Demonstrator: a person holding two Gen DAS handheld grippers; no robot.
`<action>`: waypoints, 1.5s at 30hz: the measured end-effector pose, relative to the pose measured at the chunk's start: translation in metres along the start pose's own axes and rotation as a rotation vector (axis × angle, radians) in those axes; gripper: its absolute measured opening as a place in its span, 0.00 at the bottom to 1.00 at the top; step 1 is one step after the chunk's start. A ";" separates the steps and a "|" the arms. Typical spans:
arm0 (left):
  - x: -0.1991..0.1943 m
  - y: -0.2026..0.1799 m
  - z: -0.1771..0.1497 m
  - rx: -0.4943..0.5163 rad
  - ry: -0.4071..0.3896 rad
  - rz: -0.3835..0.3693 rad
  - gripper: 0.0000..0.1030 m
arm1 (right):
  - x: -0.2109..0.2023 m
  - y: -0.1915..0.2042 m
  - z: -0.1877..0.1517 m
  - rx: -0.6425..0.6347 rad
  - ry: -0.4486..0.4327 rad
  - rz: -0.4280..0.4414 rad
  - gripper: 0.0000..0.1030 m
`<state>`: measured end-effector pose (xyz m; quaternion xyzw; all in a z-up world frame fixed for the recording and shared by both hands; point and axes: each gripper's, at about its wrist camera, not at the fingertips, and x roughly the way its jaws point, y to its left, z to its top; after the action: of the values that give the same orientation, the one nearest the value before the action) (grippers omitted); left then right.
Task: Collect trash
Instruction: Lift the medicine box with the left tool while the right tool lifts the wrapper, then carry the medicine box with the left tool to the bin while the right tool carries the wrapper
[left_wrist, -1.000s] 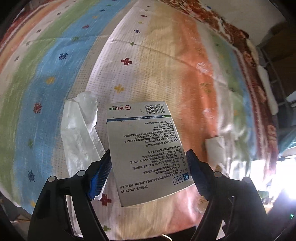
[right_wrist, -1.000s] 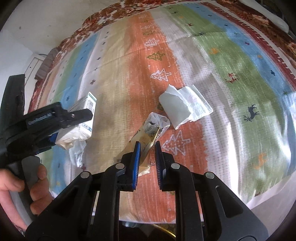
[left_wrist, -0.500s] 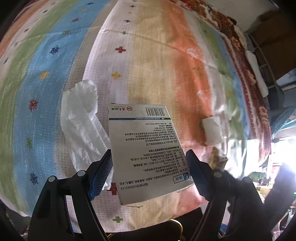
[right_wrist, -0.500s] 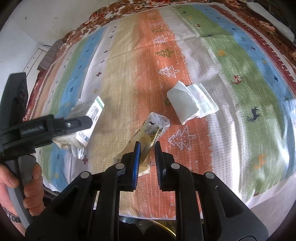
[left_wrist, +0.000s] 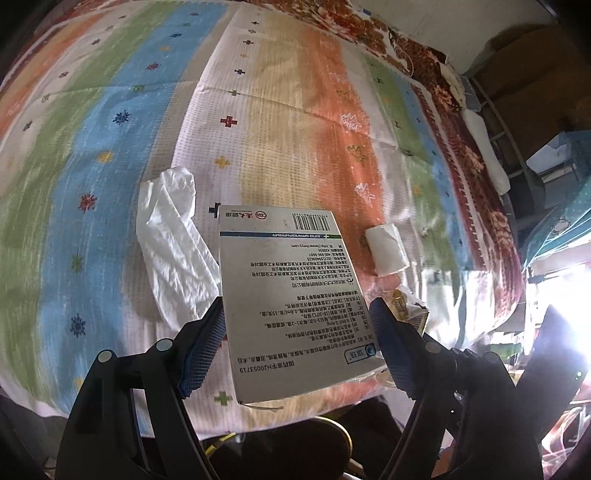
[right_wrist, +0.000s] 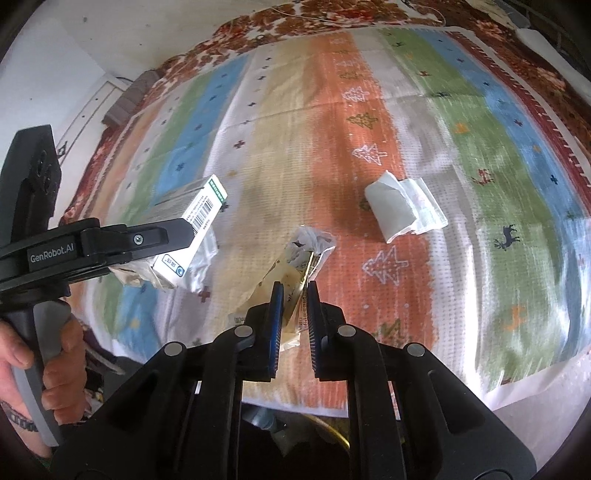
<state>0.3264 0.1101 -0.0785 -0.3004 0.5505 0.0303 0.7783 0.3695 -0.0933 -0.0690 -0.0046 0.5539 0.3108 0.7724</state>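
Note:
My left gripper (left_wrist: 297, 325) is shut on a white medicine box (left_wrist: 291, 295) with printed text and a barcode, held above the striped blanket (left_wrist: 277, 110). The box (right_wrist: 188, 229) and left gripper also show at the left of the right wrist view. My right gripper (right_wrist: 293, 299) is shut on a crumpled beige snack wrapper (right_wrist: 295, 262), lifted off the blanket. A white plastic wrapper (left_wrist: 173, 243) lies on the blanket left of the box. A folded white tissue (right_wrist: 402, 206) lies to the right; it also shows in the left wrist view (left_wrist: 386, 249).
The blanket's front edge (right_wrist: 406, 406) hangs near both grippers, with dark space and a brass-coloured rim (left_wrist: 340, 439) below. Clutter and a bright window (left_wrist: 554, 295) stand at the right. A white wall (right_wrist: 92, 44) lies beyond the far edge.
Both grippers have drawn back toward the blanket's front edge with their loads. The box and wrapper stay gripped. The tissue and plastic wrapper have not moved.

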 end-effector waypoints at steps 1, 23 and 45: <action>-0.003 0.000 -0.002 -0.002 -0.005 -0.005 0.74 | -0.003 0.001 -0.001 -0.002 -0.002 0.005 0.10; -0.074 -0.024 -0.059 0.058 -0.087 -0.145 0.74 | -0.071 0.028 -0.042 -0.117 -0.076 0.048 0.06; -0.126 -0.017 -0.139 0.061 -0.134 -0.257 0.73 | -0.122 0.066 -0.111 -0.240 -0.132 0.073 0.05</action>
<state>0.1671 0.0622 0.0092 -0.3419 0.4550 -0.0662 0.8196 0.2196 -0.1367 0.0153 -0.0562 0.4607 0.4022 0.7892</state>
